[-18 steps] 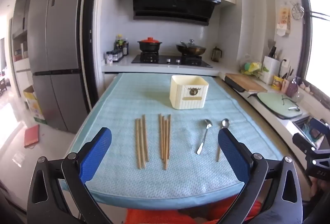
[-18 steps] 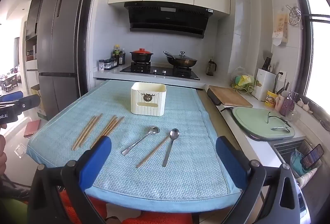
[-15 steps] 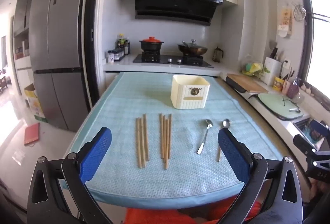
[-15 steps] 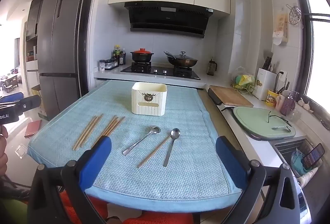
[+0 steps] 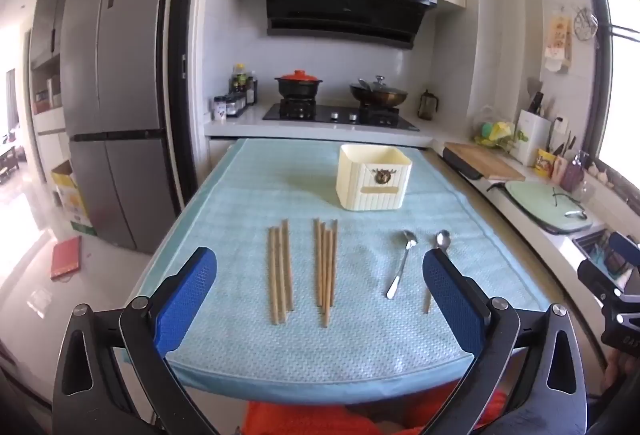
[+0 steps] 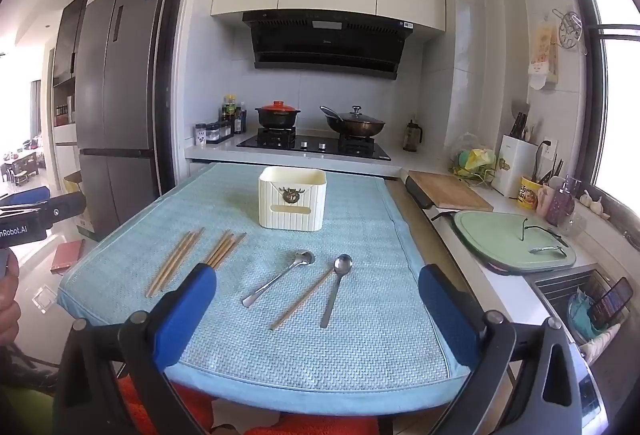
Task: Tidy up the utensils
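Utensils untouched, cameras barely shifted.
Chopsticks (image 5: 280, 271) and spoons (image 6: 280, 277) lay unmoved; both fingers (image 5: 188, 299) (image 6: 184, 311) stayed spread, empty.

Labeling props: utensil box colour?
Cream box, vertical ribs, dark emblem on front; clearest in the right wrist view.

Wooden chopsticks (image 5: 302, 269) and two steel spoons (image 6: 304, 281) lie flat before the upright cream holder (image 5: 374, 177).

Open towel (image 5: 224, 235) lies on every side of the cream utensil holder (image 5: 374, 177), the only upright obstacle on it. Two chopstick bundles (image 5: 280, 269) (image 5: 326, 267), two spoons (image 6: 280, 277) (image 6: 338, 287) and a single chopstick (image 6: 304, 297) lie flat near the front edge, with clear strips between them.
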`<state>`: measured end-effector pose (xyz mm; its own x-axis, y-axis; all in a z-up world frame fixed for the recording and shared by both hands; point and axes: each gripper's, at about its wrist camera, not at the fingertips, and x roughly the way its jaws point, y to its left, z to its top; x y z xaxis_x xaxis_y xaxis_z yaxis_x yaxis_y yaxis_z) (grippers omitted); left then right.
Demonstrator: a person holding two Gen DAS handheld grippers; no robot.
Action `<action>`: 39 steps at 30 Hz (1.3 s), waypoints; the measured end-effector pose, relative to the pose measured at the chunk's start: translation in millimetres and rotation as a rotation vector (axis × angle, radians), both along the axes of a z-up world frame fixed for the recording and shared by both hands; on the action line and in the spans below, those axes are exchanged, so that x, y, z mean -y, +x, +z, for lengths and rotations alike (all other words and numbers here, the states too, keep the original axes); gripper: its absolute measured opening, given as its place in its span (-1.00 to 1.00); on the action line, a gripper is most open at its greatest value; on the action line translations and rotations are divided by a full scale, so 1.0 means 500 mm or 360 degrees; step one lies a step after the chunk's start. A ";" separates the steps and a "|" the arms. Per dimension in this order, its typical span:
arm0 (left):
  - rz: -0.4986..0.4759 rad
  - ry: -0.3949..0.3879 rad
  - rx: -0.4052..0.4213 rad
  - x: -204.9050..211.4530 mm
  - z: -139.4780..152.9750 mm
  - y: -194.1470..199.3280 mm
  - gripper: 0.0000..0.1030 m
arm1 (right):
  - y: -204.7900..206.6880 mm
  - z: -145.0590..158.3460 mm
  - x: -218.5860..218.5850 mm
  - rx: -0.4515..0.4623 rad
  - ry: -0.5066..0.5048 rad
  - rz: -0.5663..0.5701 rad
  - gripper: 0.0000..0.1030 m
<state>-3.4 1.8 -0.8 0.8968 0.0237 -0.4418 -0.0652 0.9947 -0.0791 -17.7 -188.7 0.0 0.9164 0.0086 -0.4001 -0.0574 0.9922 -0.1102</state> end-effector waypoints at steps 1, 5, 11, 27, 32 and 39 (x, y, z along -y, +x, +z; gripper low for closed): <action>0.0001 0.0003 0.0002 0.000 0.000 -0.001 0.99 | 0.000 0.002 0.001 0.0005 0.0005 0.0000 1.00; 0.0001 0.0004 0.0012 0.001 -0.004 0.000 0.99 | -0.002 0.005 -0.002 0.0020 0.0004 -0.0002 1.00; 0.0010 0.0006 0.0024 -0.004 -0.003 0.000 0.99 | -0.004 0.005 -0.004 0.0041 0.0000 0.0006 1.00; 0.0022 0.0019 0.0060 -0.010 -0.001 -0.006 0.99 | -0.009 0.007 -0.004 0.0075 -0.0002 0.0014 1.00; 0.0022 0.0019 0.0060 -0.006 0.001 -0.006 0.99 | -0.011 0.006 -0.002 0.0079 -0.0002 0.0018 1.00; 0.0020 0.0021 0.0066 -0.003 0.003 -0.008 0.99 | -0.012 0.005 -0.002 0.0085 0.0001 0.0016 1.00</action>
<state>-7.1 3.4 0.8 0.9139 0.0407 -0.4039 -0.0747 0.9948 -0.0687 -23.7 -187.5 2.7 0.9363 0.0181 -0.3508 -0.0615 0.9917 -0.1128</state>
